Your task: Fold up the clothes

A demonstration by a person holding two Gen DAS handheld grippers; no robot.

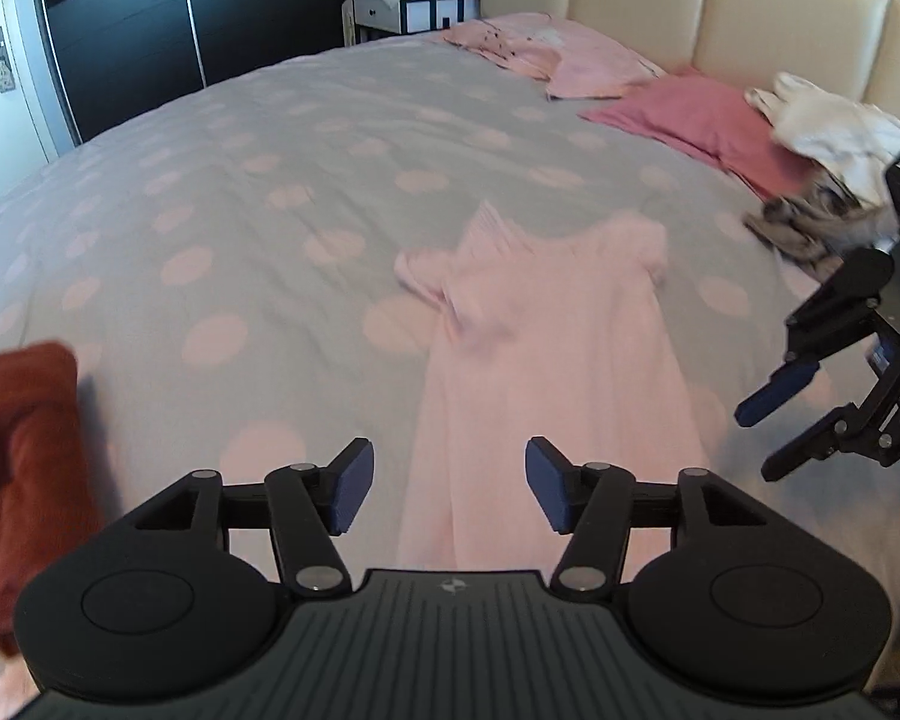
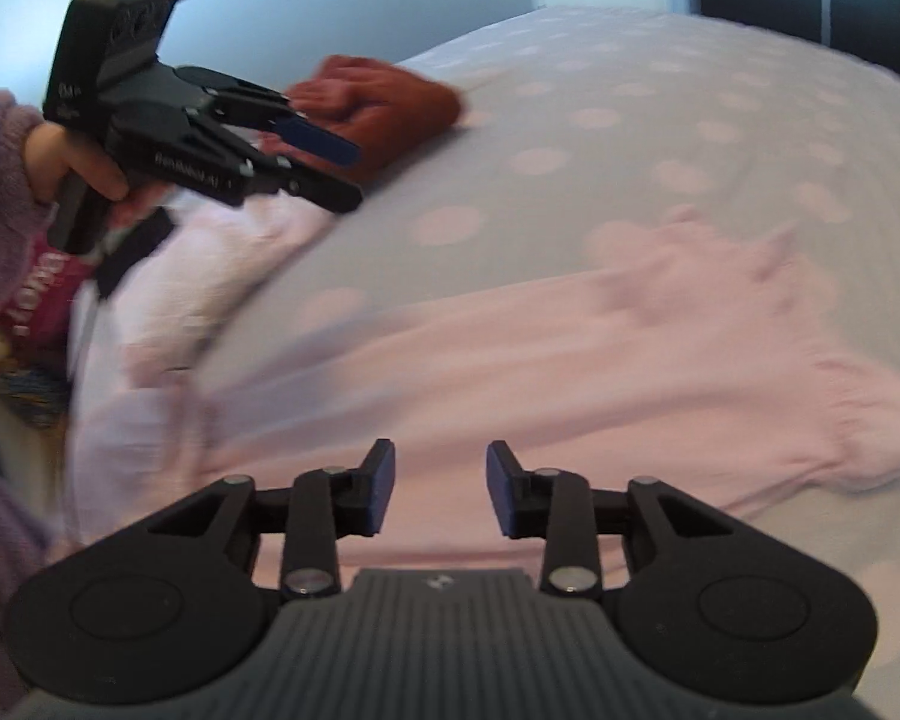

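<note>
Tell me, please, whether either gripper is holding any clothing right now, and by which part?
Nothing is held. The left gripper and the right gripper are both open above the pink T-shirt, which lies spread on the bed.

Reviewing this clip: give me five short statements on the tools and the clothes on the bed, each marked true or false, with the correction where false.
1. The pale pink garment lies spread out on the spotted bed cover. True.
2. The left tool is shut on the pink garment. False: its jaws stand open, with nothing between them.
3. The right tool is open. True.
4. A rust-red cloth lies near the bed's edge, to the left of the left tool. True.
5. The pile of white and grey clothes lies in the middle of the bed. False: it sits by the headboard, on the darker pink pillow.
</note>
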